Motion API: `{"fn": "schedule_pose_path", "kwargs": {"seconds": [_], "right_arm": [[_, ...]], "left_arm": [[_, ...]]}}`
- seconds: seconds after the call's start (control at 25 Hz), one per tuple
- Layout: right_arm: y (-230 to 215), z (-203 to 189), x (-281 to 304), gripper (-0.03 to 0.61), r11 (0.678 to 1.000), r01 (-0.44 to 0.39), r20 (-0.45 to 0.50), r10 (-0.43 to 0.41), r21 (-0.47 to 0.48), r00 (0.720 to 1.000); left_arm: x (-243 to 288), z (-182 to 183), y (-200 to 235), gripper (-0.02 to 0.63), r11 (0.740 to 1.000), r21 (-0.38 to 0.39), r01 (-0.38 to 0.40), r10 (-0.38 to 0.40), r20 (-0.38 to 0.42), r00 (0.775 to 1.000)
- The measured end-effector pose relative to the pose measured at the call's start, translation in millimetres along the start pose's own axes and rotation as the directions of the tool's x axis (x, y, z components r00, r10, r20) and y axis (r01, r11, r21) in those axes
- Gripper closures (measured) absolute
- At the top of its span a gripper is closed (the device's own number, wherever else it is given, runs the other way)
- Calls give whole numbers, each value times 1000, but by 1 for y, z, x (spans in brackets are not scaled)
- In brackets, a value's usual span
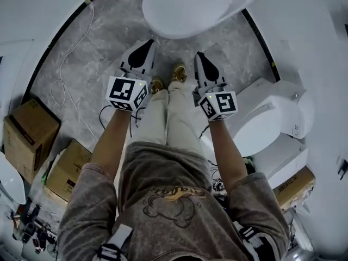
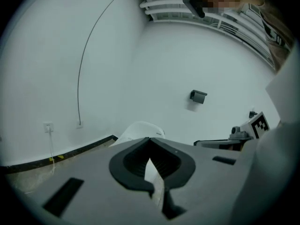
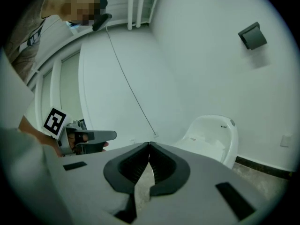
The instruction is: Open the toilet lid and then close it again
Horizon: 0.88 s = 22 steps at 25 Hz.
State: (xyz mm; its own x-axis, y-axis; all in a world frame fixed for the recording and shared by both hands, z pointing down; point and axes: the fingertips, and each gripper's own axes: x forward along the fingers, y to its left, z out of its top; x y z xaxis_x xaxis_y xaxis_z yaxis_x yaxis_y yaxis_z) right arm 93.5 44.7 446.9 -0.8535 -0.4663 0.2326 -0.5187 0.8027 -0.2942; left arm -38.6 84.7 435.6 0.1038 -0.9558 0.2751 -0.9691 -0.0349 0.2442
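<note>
Left gripper (image 1: pixel 145 48) and right gripper (image 1: pixel 202 61), jaw tips met on nothing, are held side by side, well apart from the toilet (image 1: pixel 187 7) ahead. Its lid (image 1: pixel 174 12) appears down. The frame's top edge cuts off its rear, and the left gripper's own jaws hide most of it.

Probably sanitary-ware storeroom: several toilets (image 1: pixel 185 7), cardboard boxes (image 1: pixel 30 129), bare white walls (image 2: pixel 154 69).

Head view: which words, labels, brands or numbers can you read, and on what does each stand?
No text can be read.
Shirt: orange print, too blurred.
Cardboard box at right: dark print, too small.
Cardboard box at left: label, too small.
Left gripper and right gripper: square markers, no words.
</note>
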Motion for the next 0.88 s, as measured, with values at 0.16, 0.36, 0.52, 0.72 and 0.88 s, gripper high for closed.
{"fn": "schedule_pose_path", "kwargs": {"seconds": [0.16,0.36,0.52,0.72,0.88], "right_arm": [[-35,-70,43,552,999,27,-54,-25,38,998],[-62,-158,99,552,999,26,-120,-22,31,993],[-85,-206,125,552,998,35,-144,-28,46,989],[-96,-257,147,552,997,35,-187,-21,71,982],[-99,-279,167,552,997,24,-202,-8,79,979]], "left_arm": [[46,-68,29,604,1000,-14,13,-14,-45,999],[90,-160,69,604,998,-55,31,-37,-118,992],[122,-215,86,604,997,-63,39,-47,-140,989],[143,-267,102,604,997,-78,28,-41,-175,984],[155,-291,112,604,997,-77,18,-32,-192,981]]}}
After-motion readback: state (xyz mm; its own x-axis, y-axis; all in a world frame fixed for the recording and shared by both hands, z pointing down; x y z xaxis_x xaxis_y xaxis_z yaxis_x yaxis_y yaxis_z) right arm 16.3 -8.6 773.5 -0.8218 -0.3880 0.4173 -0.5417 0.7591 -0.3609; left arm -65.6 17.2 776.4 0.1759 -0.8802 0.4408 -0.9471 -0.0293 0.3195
